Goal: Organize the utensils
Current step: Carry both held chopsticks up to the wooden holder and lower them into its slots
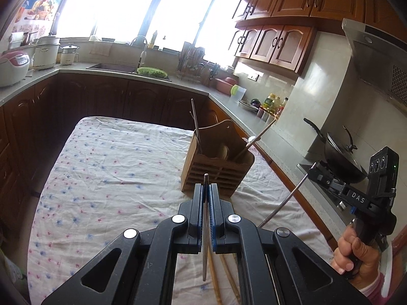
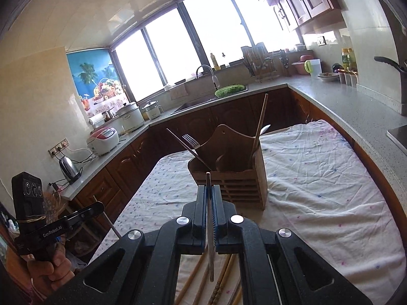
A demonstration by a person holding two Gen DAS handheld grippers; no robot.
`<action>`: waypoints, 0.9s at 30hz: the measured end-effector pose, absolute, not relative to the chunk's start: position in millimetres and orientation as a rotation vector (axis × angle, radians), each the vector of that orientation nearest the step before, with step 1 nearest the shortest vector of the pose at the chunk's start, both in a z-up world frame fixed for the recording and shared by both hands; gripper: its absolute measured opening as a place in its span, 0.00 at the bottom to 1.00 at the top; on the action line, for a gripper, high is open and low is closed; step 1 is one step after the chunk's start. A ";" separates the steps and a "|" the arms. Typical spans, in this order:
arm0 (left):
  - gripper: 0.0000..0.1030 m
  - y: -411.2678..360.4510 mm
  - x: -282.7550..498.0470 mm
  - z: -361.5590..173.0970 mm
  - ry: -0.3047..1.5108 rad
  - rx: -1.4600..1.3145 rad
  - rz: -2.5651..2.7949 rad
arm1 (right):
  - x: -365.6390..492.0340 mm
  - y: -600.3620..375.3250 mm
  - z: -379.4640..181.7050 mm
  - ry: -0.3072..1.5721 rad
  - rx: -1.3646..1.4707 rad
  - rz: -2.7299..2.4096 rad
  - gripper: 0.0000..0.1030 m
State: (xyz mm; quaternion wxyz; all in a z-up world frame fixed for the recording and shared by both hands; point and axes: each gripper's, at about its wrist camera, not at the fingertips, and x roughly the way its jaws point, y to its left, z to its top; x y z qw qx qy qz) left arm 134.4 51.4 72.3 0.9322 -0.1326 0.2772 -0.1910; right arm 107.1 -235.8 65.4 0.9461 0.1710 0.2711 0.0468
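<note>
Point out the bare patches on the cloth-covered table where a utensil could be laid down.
The floral cloth lies bare to the left of the wooden utensil holder, out to the cloth's left edge. In the right wrist view, the cloth is also bare to the holder's right, toward the counter. It is crowded near the front edge, where loose chopsticks lie under the grippers.

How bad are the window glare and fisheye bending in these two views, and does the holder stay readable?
Left wrist: windows blown out white, counter edge bowed, wooden utensil holder sharp. Right wrist: the same white glare in the windows, corners vignetted, holder front in shade yet legible.
</note>
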 end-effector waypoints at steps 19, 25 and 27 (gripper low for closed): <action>0.02 43.0 182.3 115.0 0.427 -0.251 -0.385 | 131.8 -261.7 105.6 0.419 0.324 0.035 0.04; 0.02 34.6 219.8 145.0 0.314 -0.272 -0.372 | 163.0 -281.0 136.9 0.320 0.317 -0.018 0.04; 0.02 28.7 233.7 148.9 0.274 -0.273 -0.373 | 176.1 -286.8 145.1 0.292 0.307 -0.042 0.04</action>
